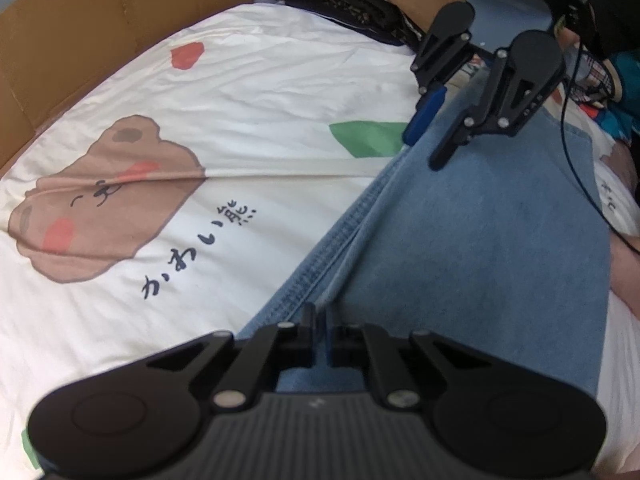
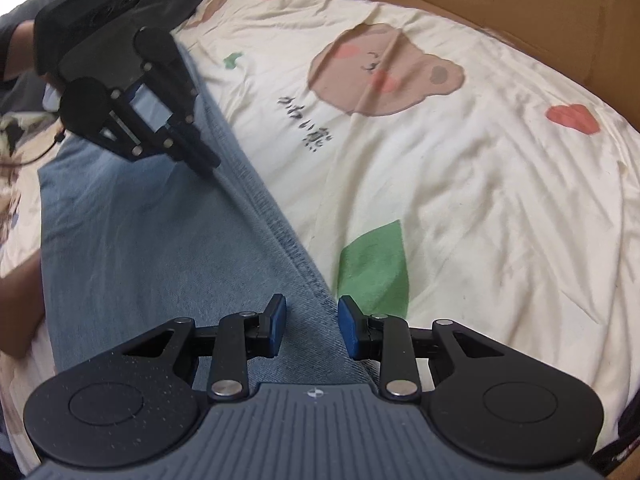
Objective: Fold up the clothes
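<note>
Left wrist view: folded blue denim garment (image 1: 460, 240) flat on cream bear-print bedsheet (image 1: 220, 80), stitched edge running fwd from left gripper (image 1: 320, 336), pads pressed together on that edge. Right gripper (image 2: 312, 328) w/ blue pads spread, straddling same edge at opposite end, not clamped. Brown cardboard box wall (image 2: 540, 4) beyond sheet.

The cream bed sheet (image 1: 248, 92) carries one line of dark handwritten Japanese, "かわい熊" (image 1: 198, 252), printed just beside the brown bear face (image 1: 100, 200), ahead and to the left of the left claw (image 1: 318, 332). From the right claw (image 2: 312, 326) the same line (image 2: 306, 126) lies ahead, below the bear. A few more dark characters (image 1: 608, 196) near the sheet's right edge are too blurred to read.
</note>
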`<state>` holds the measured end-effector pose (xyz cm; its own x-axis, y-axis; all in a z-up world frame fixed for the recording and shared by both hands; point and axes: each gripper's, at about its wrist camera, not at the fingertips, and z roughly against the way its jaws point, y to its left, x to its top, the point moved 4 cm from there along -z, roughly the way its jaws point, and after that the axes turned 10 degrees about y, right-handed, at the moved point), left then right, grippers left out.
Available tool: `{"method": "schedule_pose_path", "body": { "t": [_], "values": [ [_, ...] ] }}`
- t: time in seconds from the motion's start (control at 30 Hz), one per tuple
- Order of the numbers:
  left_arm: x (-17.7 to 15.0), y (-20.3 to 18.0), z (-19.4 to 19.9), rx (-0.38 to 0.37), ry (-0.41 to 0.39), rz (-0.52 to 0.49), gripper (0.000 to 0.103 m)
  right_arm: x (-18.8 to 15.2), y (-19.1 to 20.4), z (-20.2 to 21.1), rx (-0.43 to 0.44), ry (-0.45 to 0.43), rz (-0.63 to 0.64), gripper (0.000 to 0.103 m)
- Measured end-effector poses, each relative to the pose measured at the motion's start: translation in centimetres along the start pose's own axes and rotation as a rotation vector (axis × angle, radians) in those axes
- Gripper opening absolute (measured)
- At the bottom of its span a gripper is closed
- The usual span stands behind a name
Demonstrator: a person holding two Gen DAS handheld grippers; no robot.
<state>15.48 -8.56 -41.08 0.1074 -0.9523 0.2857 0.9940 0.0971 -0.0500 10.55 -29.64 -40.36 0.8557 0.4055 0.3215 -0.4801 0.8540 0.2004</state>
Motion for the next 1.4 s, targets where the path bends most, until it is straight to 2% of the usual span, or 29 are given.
{"method": "schedule_pose_path", "body": {
  "t": [0.03, 0.1, 0.23, 0.27, 0.4, 0.53, 0.73, 0.93, 1.07, 1.13, 1.2, 1.4],
  "values": [
    [0.0, 0.0, -0.1, 0.005, 0.002, -0.003, 0.005, 0.0, 0.2, 0.0, -0.001, 0.001, 0.009, 0.034],
    [0.1, 0.0, -0.4, 0.012, 0.007, -0.007, 0.005, -0.1, 0.3, 0.1, -0.005, 0.006, 0.023, 0.023],
    [0.4, 0.3, -0.8, 0.034, 0.013, -0.007, 0.011, -0.4, 0.5, 0.2, -0.013, 0.010, 0.025, 0.015],
    [0.5, 0.3, -1.0, 0.036, 0.018, -0.008, 0.011, -0.4, 0.5, 0.3, -0.015, 0.011, 0.024, 0.010],
    [0.7, 0.5, -1.2, 0.020, 0.028, -0.030, 0.010, -0.4, 0.7, 0.5, -0.040, 0.007, 0.032, 0.002],
    [0.7, 0.5, -0.8, 0.032, 0.014, -0.044, 0.004, -0.5, 0.9, 0.7, -0.064, 0.004, 0.040, 0.000],
    [0.8, 0.7, 0.6, 0.040, -0.036, -0.008, 0.003, -0.3, 1.0, 1.1, -0.092, -0.003, 0.031, 0.000],
    [1.1, 0.7, -0.7, 0.039, -0.011, -0.007, 0.003, -0.3, 0.3, 0.2, -0.105, 0.002, -0.021, 0.001],
    [0.9, 1.2, -1.3, 0.016, -0.014, 0.032, 0.003, -0.6, -0.8, -0.1, -0.080, -0.025, -0.104, 0.005],
    [0.7, 1.2, -1.2, 0.014, -0.019, 0.040, 0.004, -0.9, -1.1, 1.0, -0.094, -0.044, -0.125, 0.007],
    [0.7, 1.1, -1.2, 0.016, -0.019, 0.040, 0.004, -1.5, -1.6, 2.0, -0.132, -0.054, -0.141, 0.015],
    [0.7, 1.0, -0.7, 0.023, -0.038, 0.045, 0.003, -4.2, -2.3, 3.8, -0.153, -0.045, -0.206, 0.014]
  ]
}}
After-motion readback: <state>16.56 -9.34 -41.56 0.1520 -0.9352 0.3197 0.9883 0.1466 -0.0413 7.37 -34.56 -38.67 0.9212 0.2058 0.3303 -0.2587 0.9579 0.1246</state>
